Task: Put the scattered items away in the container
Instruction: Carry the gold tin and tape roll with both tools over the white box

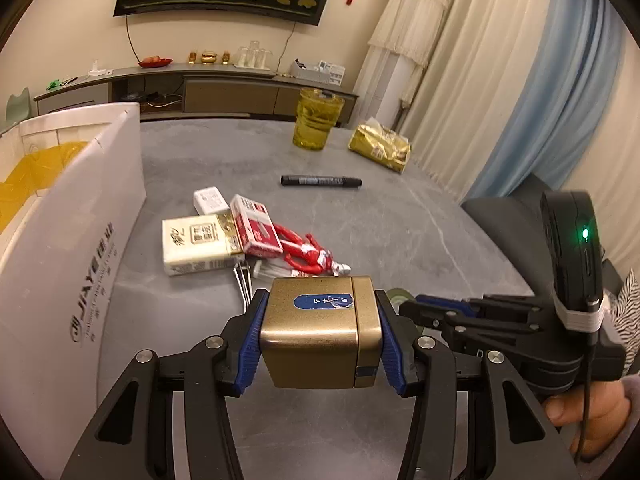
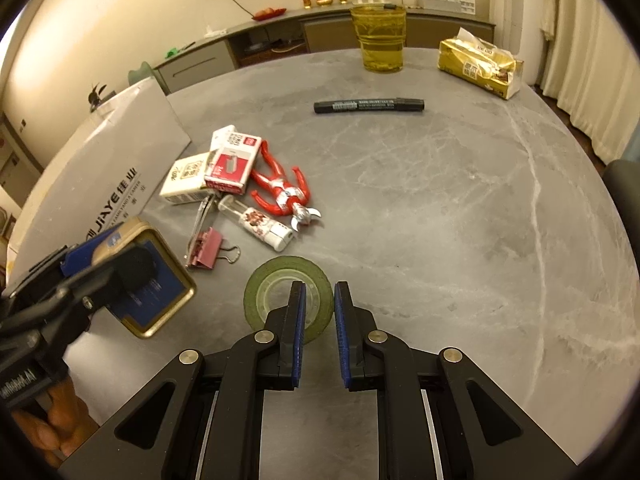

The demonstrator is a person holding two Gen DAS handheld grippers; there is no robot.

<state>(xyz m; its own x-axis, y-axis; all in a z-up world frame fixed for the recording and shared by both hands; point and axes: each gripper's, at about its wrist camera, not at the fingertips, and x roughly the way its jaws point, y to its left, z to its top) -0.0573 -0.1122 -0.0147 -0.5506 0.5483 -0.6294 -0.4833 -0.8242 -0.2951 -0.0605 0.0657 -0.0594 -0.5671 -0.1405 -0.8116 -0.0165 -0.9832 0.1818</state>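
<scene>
Clamping a gold tin (image 1: 320, 330) between its blue pads, the left claw (image 1: 320, 336) holds it clear of the grey tabletop (image 1: 360, 232), the tin's long axis lying crosswise between the fingers with the lidded end to the right. The white container (image 1: 76, 248), a printed box with yellow showing inside it, stands to the left of the claw and close by, its near wall rising above the level of the tin; the coming move probably turns on lifting the tin over that wall and leftward, and the left claw is plainly the nearer of the two. The right claw (image 2: 320, 332) has its jaws narrowly apart with nothing between them, poised just over the near edge of a green tape roll (image 2: 289, 294) that lies flat on the tabletop; whether the fingers touch the roll cannot be told. Beyond it the other scattered items lie in a loose heap beside the container: a pink binder clip (image 2: 208, 254), a small white bottle (image 2: 260, 222), a red and silver toy figure (image 2: 284, 192), a red box (image 2: 232, 168) and a cream packet (image 2: 186, 178). A black marker (image 2: 368, 106) lies apart further back, crosswise to the right claw, with a glass of yellow liquid (image 2: 378, 38) and a gold tissue pack (image 2: 480, 66) behind it.
</scene>
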